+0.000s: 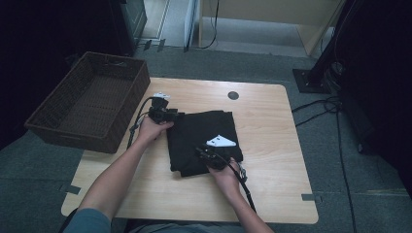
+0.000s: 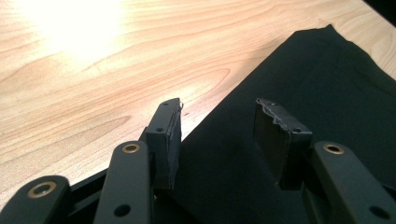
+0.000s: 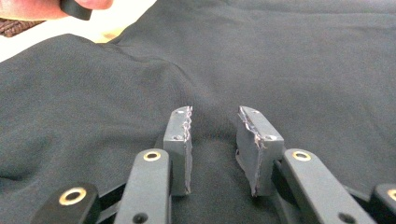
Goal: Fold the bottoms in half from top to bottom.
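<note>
Item: black folded cloth (image 1: 204,141), lying flat near the middle of the wooden worktop (image 1: 272,145), squared into a compact stack of layers. Left tool (image 1: 163,114) sits at the cloth's far-left corner; in the left gripper view its jaws stand apart over the cloth's edge (image 2: 219,154), one pad over bare wood, the other over fabric, nothing pinched. Right tool (image 1: 210,156) rests at the near edge of the cloth; in the right gripper view its jaws are parted with fabric (image 3: 261,60) lying under and between them, not visibly clamped. Accessory: brown wicker basket (image 1: 58,127) at the worktop's left, overhanging its edge, well apart from the cloth. Risks, as judged: a shallow pinch at either point would likely catch only the top layer, so the fold would open on lifting; an uneven lift between the two tools would let the stack sag and slide; a soft wrinkle (image 3: 154,70) near the right tool suggests loose fabric that could bunch rather than grip.
</note>
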Tool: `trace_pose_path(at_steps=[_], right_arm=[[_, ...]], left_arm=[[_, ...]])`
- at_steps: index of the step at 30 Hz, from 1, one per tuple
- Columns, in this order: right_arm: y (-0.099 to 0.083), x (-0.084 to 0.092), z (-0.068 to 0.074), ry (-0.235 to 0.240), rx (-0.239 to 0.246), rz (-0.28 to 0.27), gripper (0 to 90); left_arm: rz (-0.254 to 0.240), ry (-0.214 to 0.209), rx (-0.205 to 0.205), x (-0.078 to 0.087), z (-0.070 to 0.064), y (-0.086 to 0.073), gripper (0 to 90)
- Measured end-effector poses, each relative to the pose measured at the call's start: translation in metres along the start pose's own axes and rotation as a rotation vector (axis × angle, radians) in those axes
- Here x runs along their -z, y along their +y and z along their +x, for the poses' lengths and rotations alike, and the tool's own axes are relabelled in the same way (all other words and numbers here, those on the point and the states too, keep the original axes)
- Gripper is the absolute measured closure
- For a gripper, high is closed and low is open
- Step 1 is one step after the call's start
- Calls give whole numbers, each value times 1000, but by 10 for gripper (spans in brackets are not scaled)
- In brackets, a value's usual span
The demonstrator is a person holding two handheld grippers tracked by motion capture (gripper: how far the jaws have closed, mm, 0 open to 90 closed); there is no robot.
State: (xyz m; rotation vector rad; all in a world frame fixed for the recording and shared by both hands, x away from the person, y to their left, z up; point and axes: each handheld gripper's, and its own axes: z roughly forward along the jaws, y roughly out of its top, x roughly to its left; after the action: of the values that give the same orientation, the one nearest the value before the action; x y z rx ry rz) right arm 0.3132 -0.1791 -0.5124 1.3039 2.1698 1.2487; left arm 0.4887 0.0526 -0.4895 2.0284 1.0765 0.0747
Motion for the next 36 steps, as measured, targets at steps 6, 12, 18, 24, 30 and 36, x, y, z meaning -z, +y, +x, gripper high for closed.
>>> trace_pose_path(at_steps=[6,12,18,24,30,36], right_arm=[[0,0,0,-2,2,4,659],[0,0,0,0,-4,3,656],[0,0,0,-1,0,4,655],[0,-1,-1,4,-1,-2,652],[0,-1,-1,1,-4,-5,652],[-1,-1,-2,6,-5,-6,650]], left_arm=[[36,0,-40,-7,-8,12,490],[53,-1,-57,-14,-11,4,472],[89,19,-106,-20,-13,-1,431],[85,23,-127,-26,-15,-5,376],[61,22,-109,-28,-8,-1,382],[93,-8,-132,-29,-12,-1,396]])
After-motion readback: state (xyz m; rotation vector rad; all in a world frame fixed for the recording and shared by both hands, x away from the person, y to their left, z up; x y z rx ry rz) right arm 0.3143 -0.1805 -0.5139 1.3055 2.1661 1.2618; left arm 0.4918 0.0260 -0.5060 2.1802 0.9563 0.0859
